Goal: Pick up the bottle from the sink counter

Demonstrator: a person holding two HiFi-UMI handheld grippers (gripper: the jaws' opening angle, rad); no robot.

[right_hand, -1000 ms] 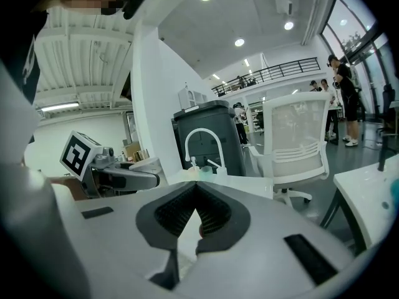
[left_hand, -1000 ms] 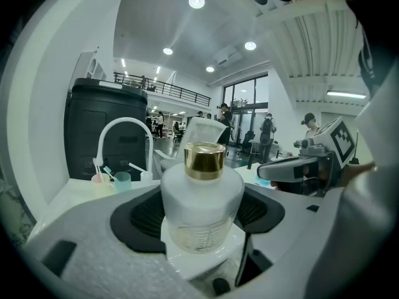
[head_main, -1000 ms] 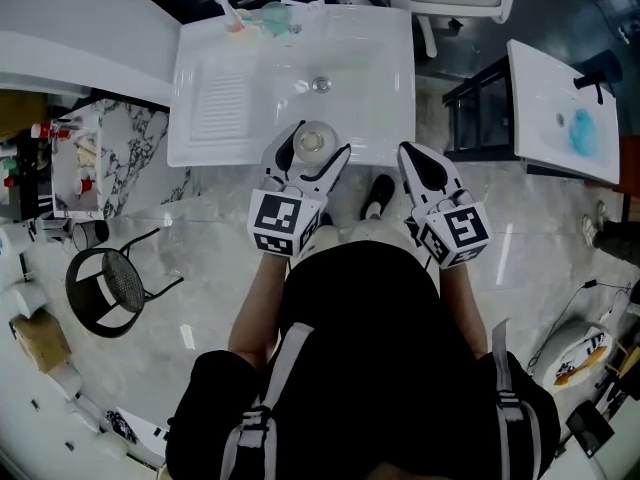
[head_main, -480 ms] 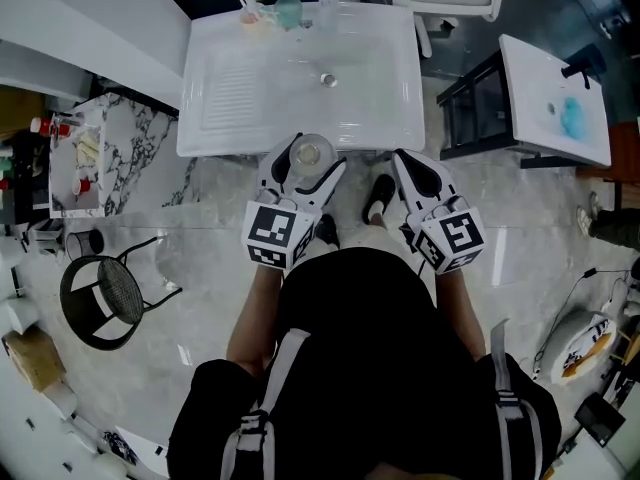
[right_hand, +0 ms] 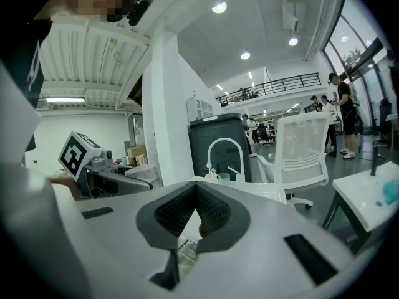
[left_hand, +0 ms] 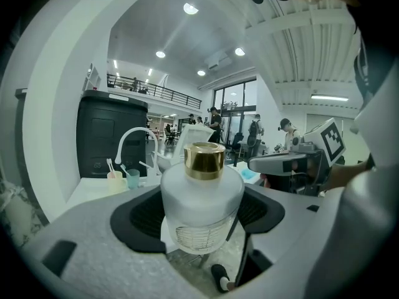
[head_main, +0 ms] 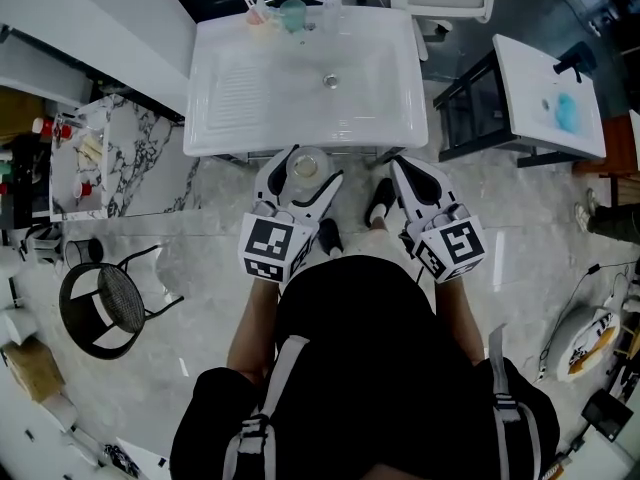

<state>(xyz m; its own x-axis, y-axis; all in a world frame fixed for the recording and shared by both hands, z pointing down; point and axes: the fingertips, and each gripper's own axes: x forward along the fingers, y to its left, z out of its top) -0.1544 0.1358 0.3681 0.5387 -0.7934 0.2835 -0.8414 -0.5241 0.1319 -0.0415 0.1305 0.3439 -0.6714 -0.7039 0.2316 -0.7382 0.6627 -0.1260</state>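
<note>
— Where's the bottle (left_hand: 202,199)?
— Gripped upright in the left gripper (head_main: 303,173), gold cap on top, just off the sink's (head_main: 400,98) front edge.
— And the right gripper (right_hand: 196,213)?
— Jaws pressed together, empty, beside that same edge.

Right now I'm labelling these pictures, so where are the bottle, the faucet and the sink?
bottle (left_hand: 201,198): left gripper view, on its frosted body.
faucet (left_hand: 136,129): left gripper view, on the top of its arch.
sink (head_main: 380,98): head view, on the bare basin floor.
</note>
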